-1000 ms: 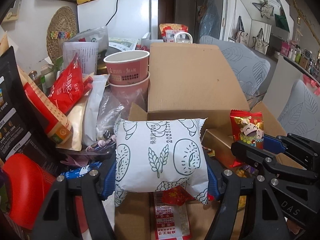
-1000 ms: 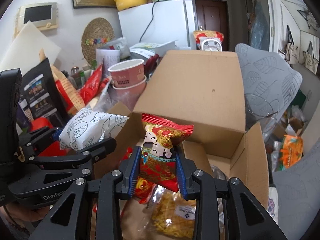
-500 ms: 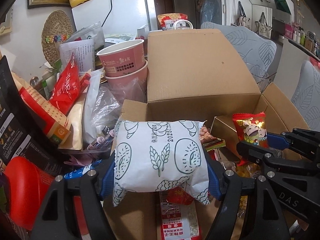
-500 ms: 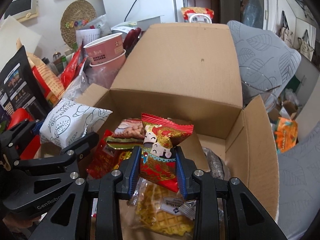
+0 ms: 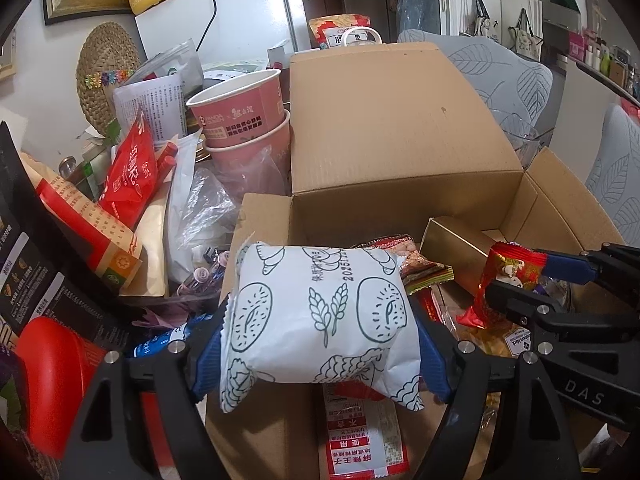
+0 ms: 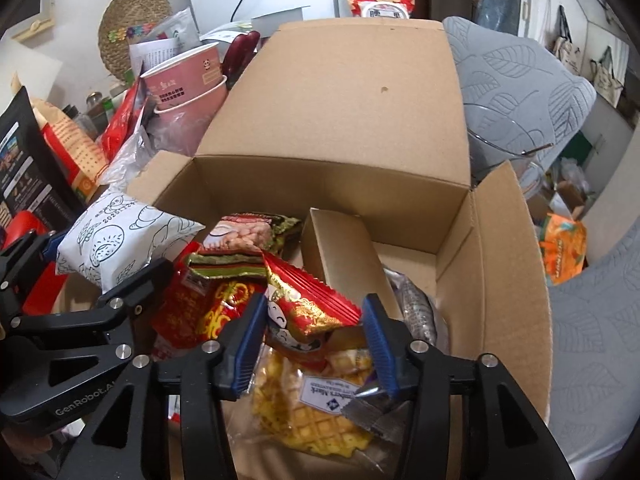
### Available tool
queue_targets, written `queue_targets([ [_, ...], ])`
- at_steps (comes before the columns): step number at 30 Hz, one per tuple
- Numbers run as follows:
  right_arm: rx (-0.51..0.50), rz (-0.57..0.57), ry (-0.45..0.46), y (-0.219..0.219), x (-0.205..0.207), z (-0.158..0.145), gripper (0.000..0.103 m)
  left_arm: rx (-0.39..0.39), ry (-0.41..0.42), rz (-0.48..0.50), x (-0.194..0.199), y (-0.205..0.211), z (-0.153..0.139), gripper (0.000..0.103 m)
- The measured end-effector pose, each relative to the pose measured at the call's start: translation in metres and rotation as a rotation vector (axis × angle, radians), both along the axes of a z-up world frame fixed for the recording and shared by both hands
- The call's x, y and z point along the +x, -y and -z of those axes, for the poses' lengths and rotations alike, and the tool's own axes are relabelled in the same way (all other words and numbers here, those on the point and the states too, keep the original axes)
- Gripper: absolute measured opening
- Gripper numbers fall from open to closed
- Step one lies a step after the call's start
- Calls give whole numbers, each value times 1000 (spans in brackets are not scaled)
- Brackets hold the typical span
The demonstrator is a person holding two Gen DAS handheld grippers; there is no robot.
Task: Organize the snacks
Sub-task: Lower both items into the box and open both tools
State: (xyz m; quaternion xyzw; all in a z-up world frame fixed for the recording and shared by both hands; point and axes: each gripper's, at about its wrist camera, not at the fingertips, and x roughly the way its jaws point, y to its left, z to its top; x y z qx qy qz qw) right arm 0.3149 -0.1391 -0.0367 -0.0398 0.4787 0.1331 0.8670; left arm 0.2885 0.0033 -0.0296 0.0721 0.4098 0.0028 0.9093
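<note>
Your left gripper [image 5: 320,344] is clamped on the puffy white snack packet with green line drawings of wheat and bread [image 5: 320,316] — both blue pads press into its short sides, though the jaws have just been easing wider. That packet hangs at the near-left corner of the open brown cardboard box [image 6: 496,248], above the box's left edge, not yet inside. Your right gripper [image 6: 316,344] has just been opening: its blue pads [image 6: 250,340] now stand apart, and the small red-and-gold foil packet with a cartoon figure [image 6: 308,308] sits between them, tilted, with a clear gap on the right side — on the left I can't tell if it touches the pad. That red packet rests on top of a clear-wrapped yellow waffle pack [image 6: 304,408] inside the box. Behind it in the box: a plain brown carton standing against the back area [image 6: 340,252], a peanut packet [image 6: 244,232] and a green-striped wrapper [image 6: 228,266]. Stacked pink paper cups [image 5: 244,116] sit left of the box's raised flap.
</note>
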Motion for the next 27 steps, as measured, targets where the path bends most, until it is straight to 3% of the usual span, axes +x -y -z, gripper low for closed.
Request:
queue_targets([
  [3, -13, 4, 4, 3, -4, -2, 60, -1, -1, -2, -1, 1, 0, 80],
  [14, -3, -8, 32, 0, -18, -22, 64, -75, -7, -11, -10, -3, -18, 82],
  [27, 38, -43, 150, -3, -55, -81, 64, -103, 131, -25, -50, -6, -89, 82],
])
